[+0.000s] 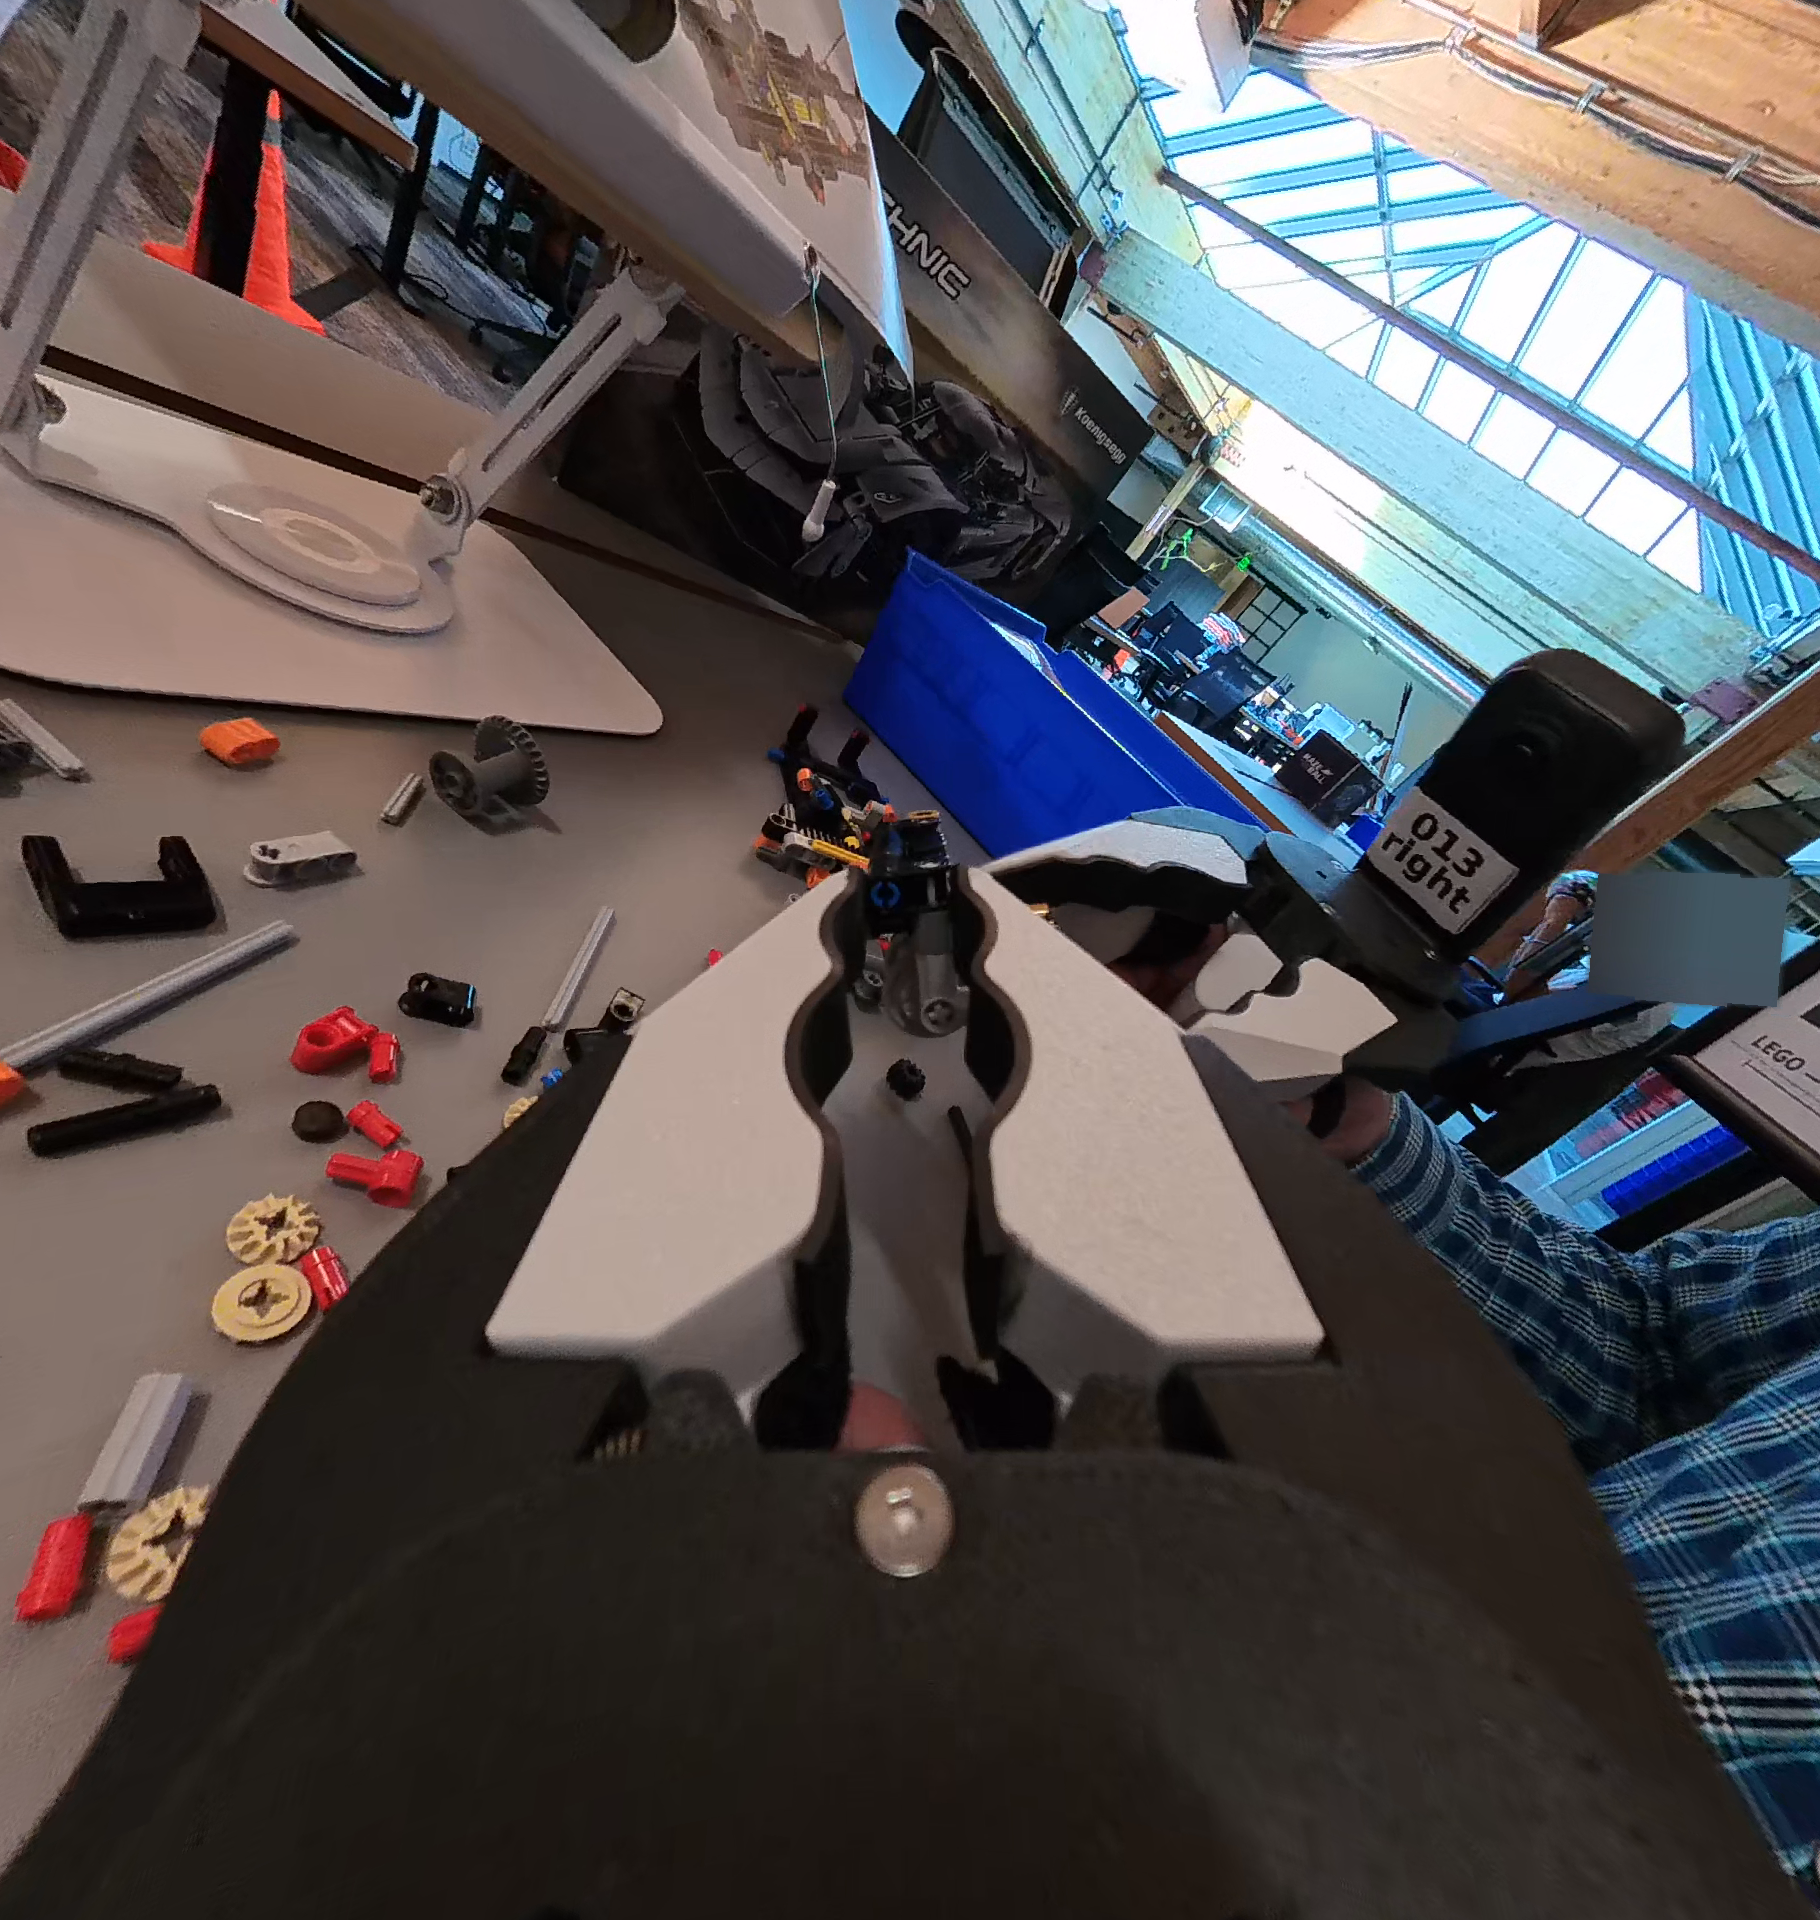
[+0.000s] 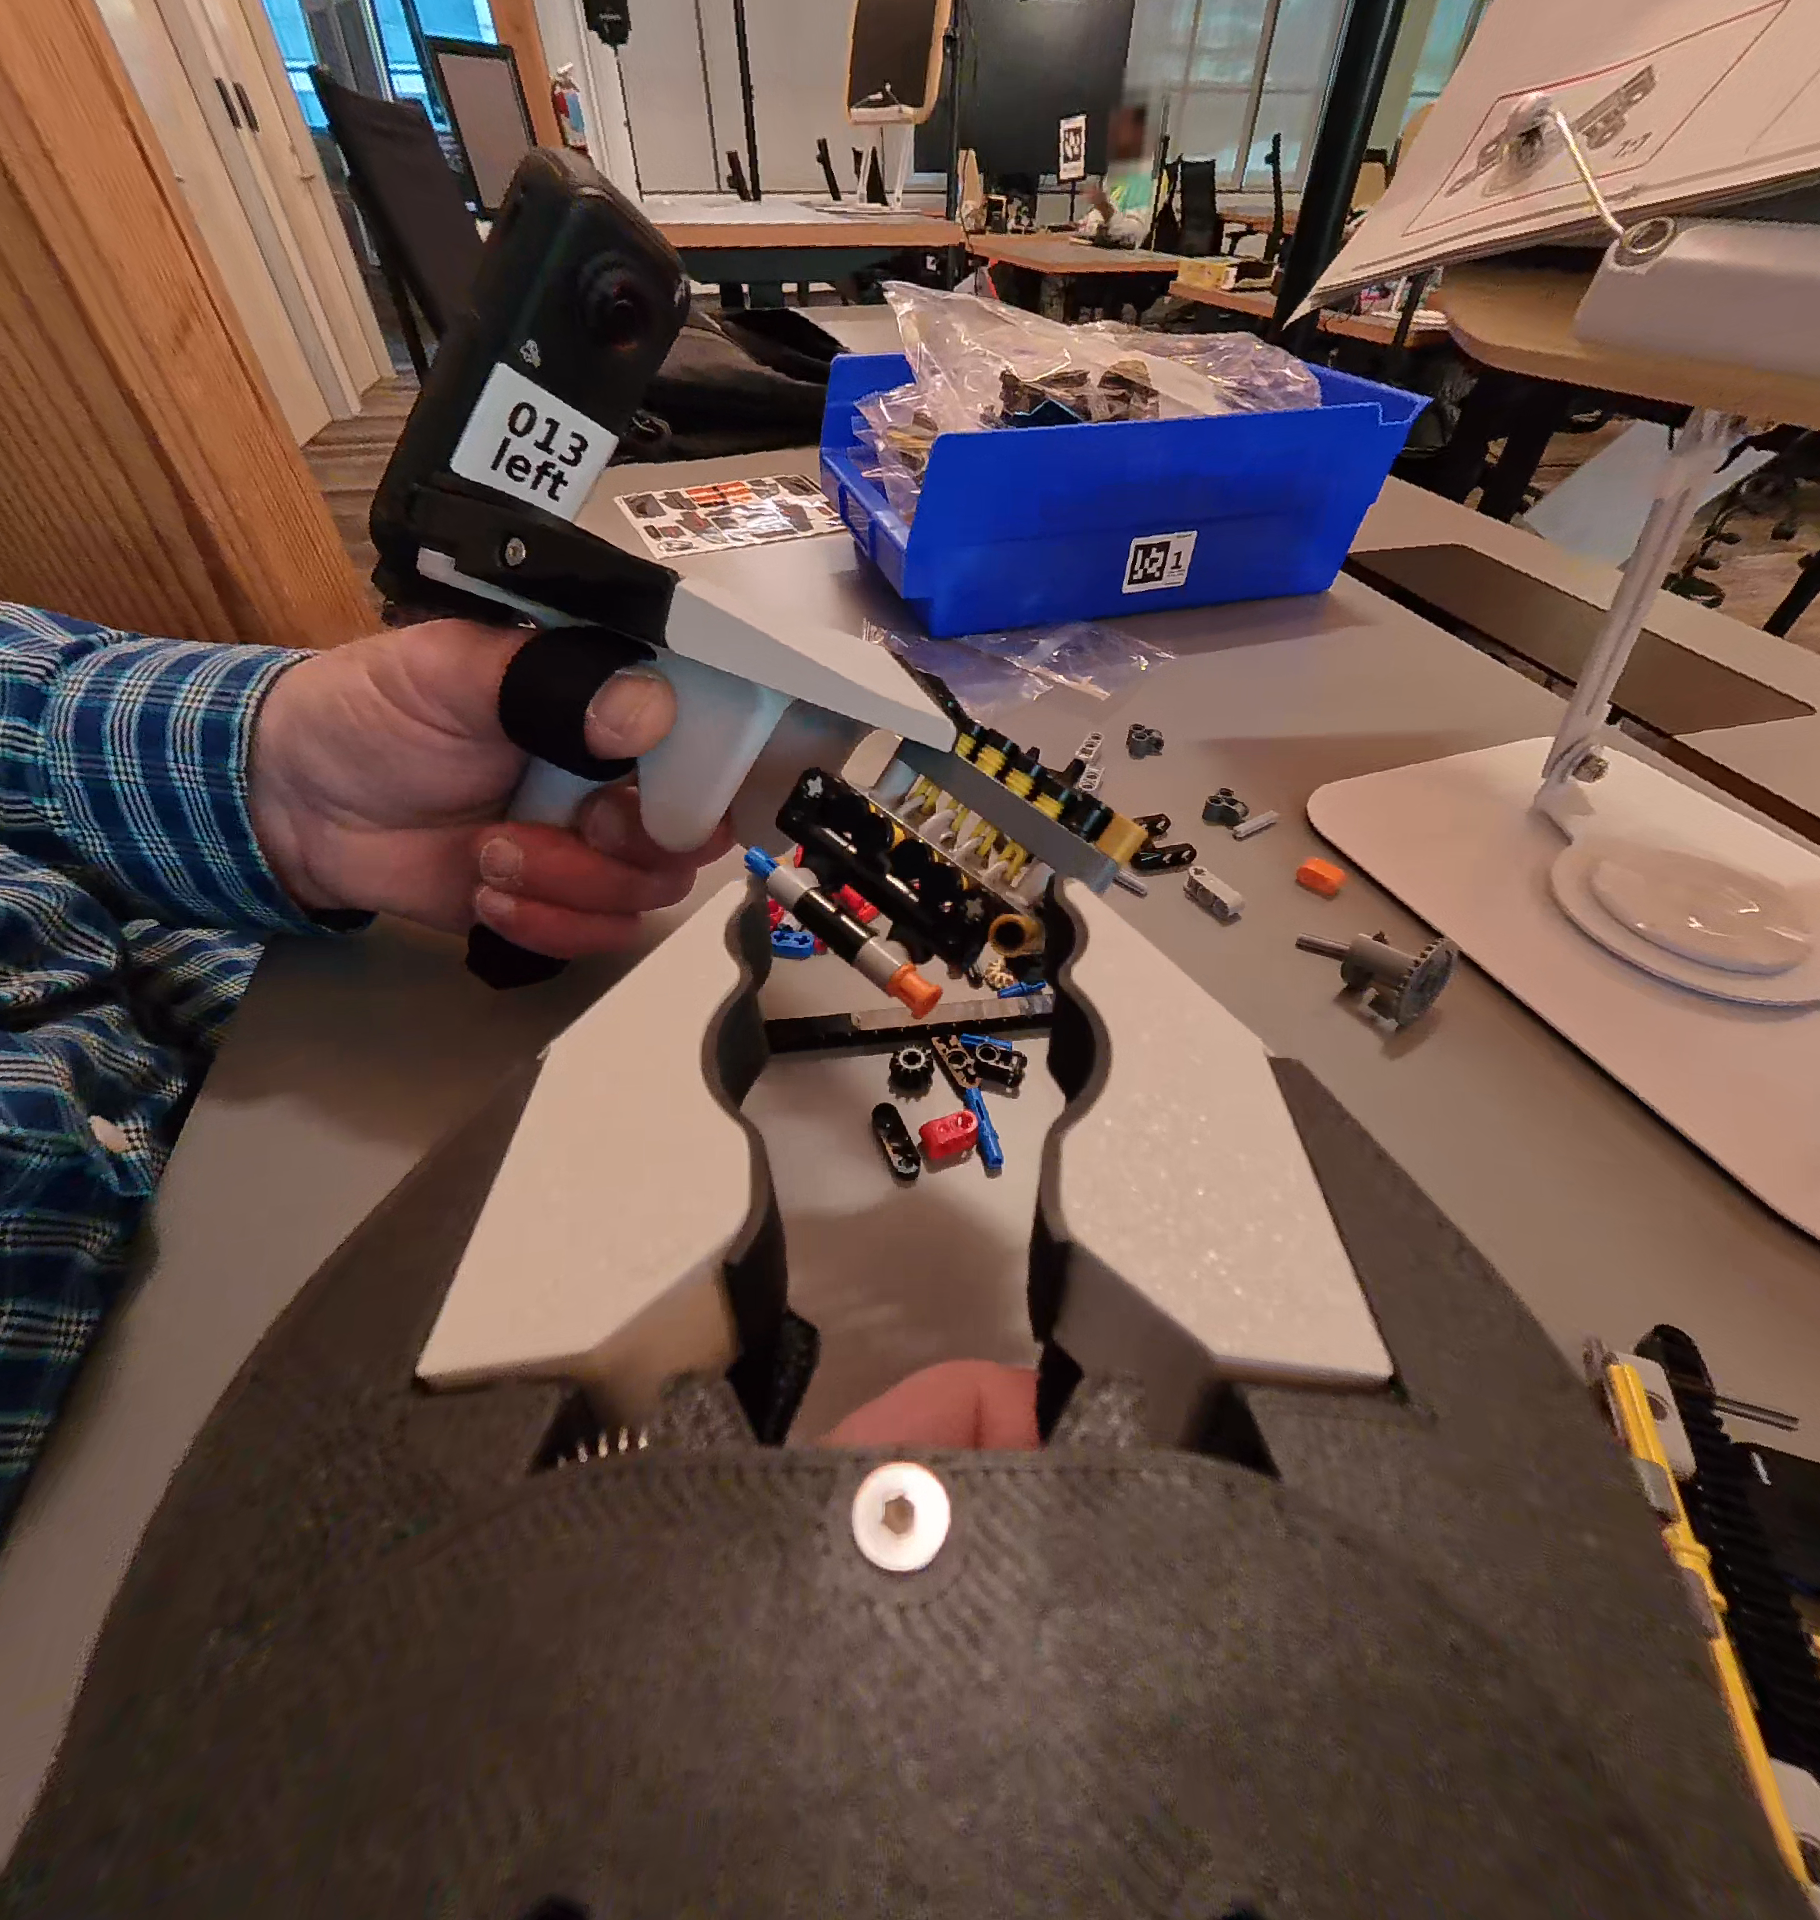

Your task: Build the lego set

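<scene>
The Lego assembly point(image 2: 885, 883), black and grey with a yellow-and-black beam and an orange-tipped axle, hangs tilted above the grey table point(image 2: 1301, 1039). My left gripper point(image 1: 906, 904) is shut on its top end point(image 1: 911, 935). It also shows in the right wrist view point(image 2: 1031, 810), clamped along the beam. My right gripper point(image 2: 906, 914) has its tips against both sides of the assembly's lower part, half closed on it. One of its fingers point(image 1: 1124, 844) reaches in from the right in the left wrist view.
Loose parts point(image 2: 947, 1112) lie on the table under the assembly, and more point(image 1: 366, 1143) lie to the left. A grey differential gear point(image 2: 1394, 971), a blue bin point(image 2: 1145, 499) of bagged parts, a sticker sheet point(image 2: 729, 514) and a white booklet stand point(image 2: 1612, 935) surround them. About 4 centimeters separates my left fingertips from my right. The grey differential gear point(image 2: 1394, 971) is about equally far from each gripper, around 15 centimeters. Look for it in the left wrist view point(image 1: 519, 772) too.
</scene>
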A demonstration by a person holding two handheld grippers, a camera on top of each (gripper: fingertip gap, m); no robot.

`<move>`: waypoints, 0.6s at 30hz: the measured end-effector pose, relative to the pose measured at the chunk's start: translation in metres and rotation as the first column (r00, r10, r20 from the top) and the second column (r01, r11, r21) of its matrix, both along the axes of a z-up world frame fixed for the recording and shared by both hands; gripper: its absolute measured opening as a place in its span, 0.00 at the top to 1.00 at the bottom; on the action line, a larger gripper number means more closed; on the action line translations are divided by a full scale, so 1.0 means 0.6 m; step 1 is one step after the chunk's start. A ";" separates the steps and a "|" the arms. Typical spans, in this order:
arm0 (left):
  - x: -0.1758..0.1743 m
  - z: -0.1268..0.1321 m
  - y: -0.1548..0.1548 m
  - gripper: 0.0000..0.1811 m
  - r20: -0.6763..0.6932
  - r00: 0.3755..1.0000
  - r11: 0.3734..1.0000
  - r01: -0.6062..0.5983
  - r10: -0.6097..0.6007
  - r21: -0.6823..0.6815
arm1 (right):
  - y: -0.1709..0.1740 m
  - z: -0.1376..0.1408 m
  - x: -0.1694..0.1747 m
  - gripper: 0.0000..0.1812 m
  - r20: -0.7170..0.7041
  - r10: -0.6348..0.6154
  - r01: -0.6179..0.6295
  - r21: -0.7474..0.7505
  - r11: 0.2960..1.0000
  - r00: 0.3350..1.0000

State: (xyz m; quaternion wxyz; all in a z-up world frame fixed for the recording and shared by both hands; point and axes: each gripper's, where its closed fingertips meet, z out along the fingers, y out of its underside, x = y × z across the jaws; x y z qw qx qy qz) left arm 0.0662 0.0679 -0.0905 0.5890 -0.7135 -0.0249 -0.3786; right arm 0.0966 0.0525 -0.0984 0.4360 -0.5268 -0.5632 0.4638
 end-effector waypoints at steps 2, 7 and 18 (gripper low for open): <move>0.000 0.000 0.000 0.93 0.001 1.000 1.000 0.001 -0.001 0.000 | 0.000 -0.001 0.000 0.72 0.002 0.001 -0.001 0.002 1.000 1.000; -0.002 0.000 0.000 0.93 0.002 1.000 1.000 -0.002 0.002 0.000 | 0.000 0.003 0.001 0.72 -0.008 0.000 0.000 -0.003 1.000 1.000; -0.003 0.001 -0.001 0.93 0.006 1.000 1.000 -0.009 0.009 0.000 | 0.001 -0.005 -0.001 0.72 0.019 -0.018 0.017 0.050 0.999 1.000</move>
